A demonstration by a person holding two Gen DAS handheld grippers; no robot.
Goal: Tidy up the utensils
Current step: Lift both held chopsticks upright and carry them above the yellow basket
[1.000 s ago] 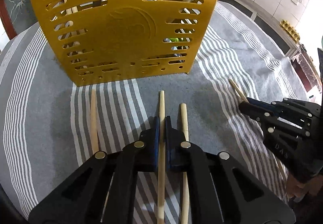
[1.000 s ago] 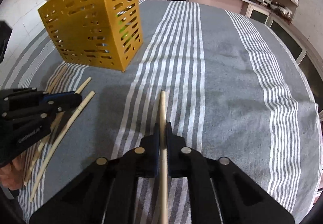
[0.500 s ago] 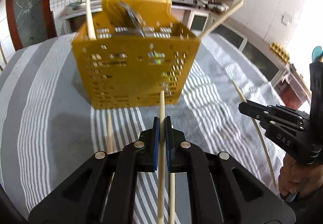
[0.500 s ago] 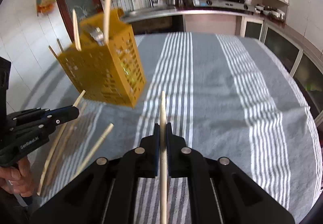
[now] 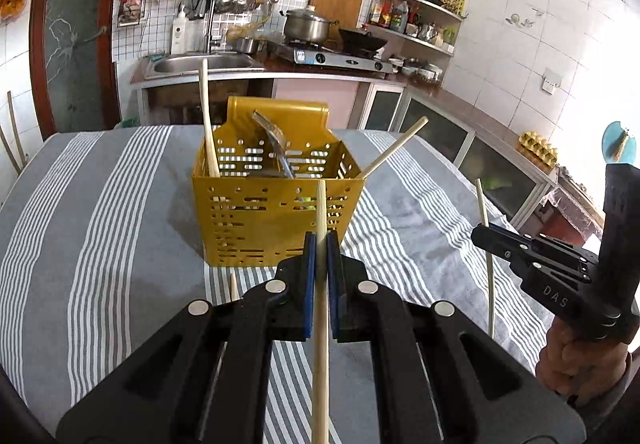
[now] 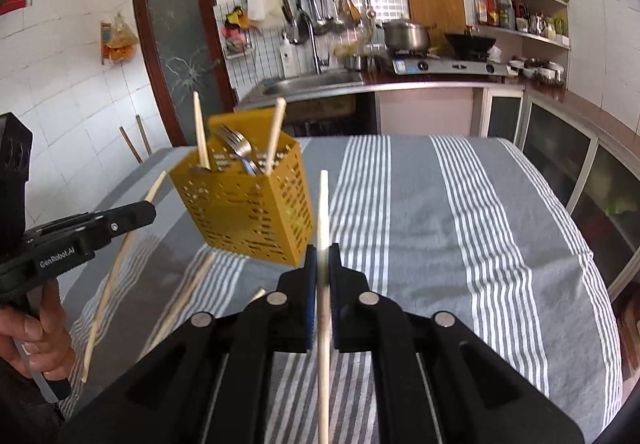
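Observation:
A yellow perforated utensil caddy stands on the striped cloth; it also shows in the right wrist view. It holds two chopsticks and a metal fork. My left gripper is shut on a wooden chopstick, held above the table in front of the caddy. My right gripper is shut on another chopstick, to the right of the caddy. Each gripper shows in the other's view, holding its stick.
Loose chopsticks lie on the cloth in front of the caddy. The grey striped tablecloth covers the table. A kitchen counter with a sink, stove and pots stands behind.
Both grippers have risen from the tabletop with their chopsticks. The views have tilted up, so the caddy's open top and the kitchen behind now show.

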